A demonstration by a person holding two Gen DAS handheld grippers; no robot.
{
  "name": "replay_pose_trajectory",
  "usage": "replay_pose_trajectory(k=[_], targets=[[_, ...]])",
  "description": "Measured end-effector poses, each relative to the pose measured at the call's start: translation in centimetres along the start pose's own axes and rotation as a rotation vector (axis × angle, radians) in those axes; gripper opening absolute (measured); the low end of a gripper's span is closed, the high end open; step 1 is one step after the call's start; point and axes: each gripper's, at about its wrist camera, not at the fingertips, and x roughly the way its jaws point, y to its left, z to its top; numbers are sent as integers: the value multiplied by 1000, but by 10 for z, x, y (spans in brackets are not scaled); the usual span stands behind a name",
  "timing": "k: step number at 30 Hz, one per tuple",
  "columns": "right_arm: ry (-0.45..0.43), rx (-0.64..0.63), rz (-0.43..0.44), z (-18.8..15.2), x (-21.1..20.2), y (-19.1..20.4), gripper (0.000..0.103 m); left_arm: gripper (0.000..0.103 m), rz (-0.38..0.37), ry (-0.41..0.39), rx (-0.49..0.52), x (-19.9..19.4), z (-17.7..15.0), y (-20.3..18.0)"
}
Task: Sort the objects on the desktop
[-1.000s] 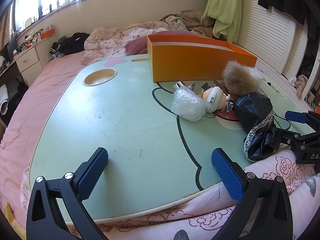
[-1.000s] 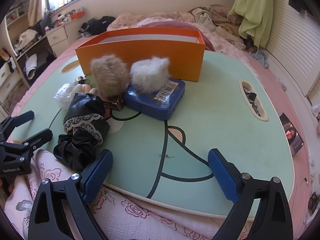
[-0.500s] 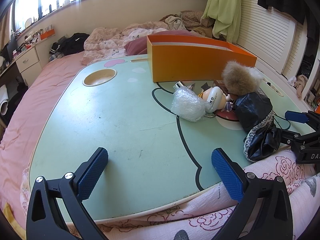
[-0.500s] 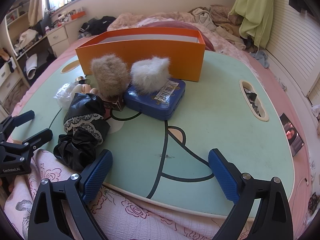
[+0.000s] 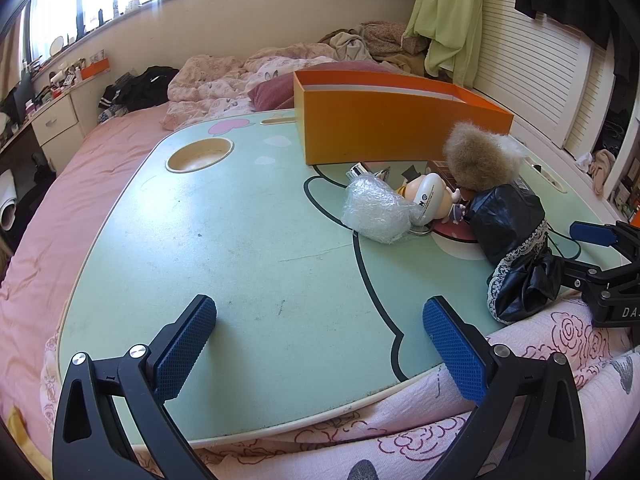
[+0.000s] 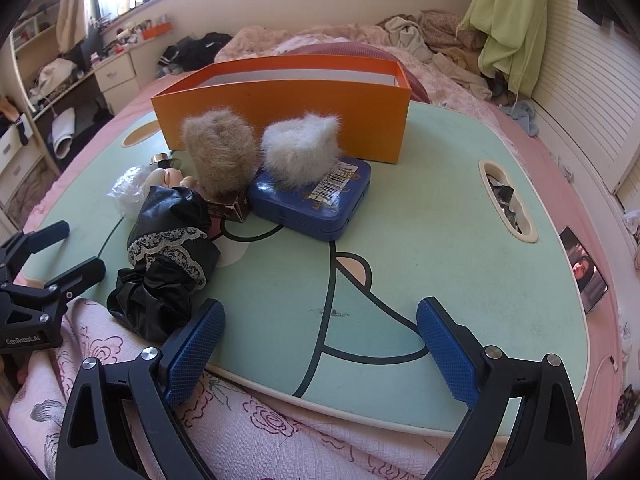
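Across the green table [image 6: 460, 216], both hand-held grippers, left [image 5: 320, 344] and right [image 6: 320, 344], gape empty while clutter sits before the orange box [image 6: 280, 116], nearest the black pouch [image 6: 168, 264], likely soft, light, best pinched mid-bunch.

Both grippers [image 5: 320, 340] [image 6: 320, 344] apparently wide open, empty
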Motion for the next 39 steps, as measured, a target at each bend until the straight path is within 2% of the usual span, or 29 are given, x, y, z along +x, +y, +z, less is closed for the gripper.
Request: replay_pose_trajectory(k=[4,7,11,13,15,18,21,22,23,24,26,29,32,36,37,39], targets=[[-9,11,13,1,0,-2,97,103,-1,0,-1,0,0,0],[-60,69,79,1,-8,-10,94,103,-1,0,0,0,0,0],[-210,94,199,3,-39,-11,93,103,-1,-1,0,0,0,0],[-266,20,248,7,-56,7,93,103,0,-1,0,0,0,0],[-260,-106,241,13,-59,37,93,103,-1,-2,-1,0,0,0],[-198,-241,201,19,-43,74,88,103,-1,-2,-1,0,0,0],[-87,-271,177,26,-13,87,86,103,-1,-2,-1,0,-1,0],[-58,-262,168,27,-5,87,77,103,-1,-2,-1,0,-1,0],[-22,-239,188,28,3,84,53,103,0,-2,-1,0,-1,0],[-10,-216,203,28,5,79,45,103,0,-2,0,-1,-1,0],[-35,-175,223,29,3,70,36,102,6,-4,-3,-1,1,1],[-108,-97,288,27,-10,50,36,102,15,-3,-10,-4,3,1],[-182,14,319,27,-22,26,36,102,-18,-39,-22,-14,11,3],[-178,79,343,30,-20,14,36,102,-68,-79,-101,-20,36,8],[-174,79,345,30,-19,15,36,100,-75,-76,-120,-18,42,9],[-174,66,338,27,-22,18,36,89,-98,-56,-148,-8,58,8]])
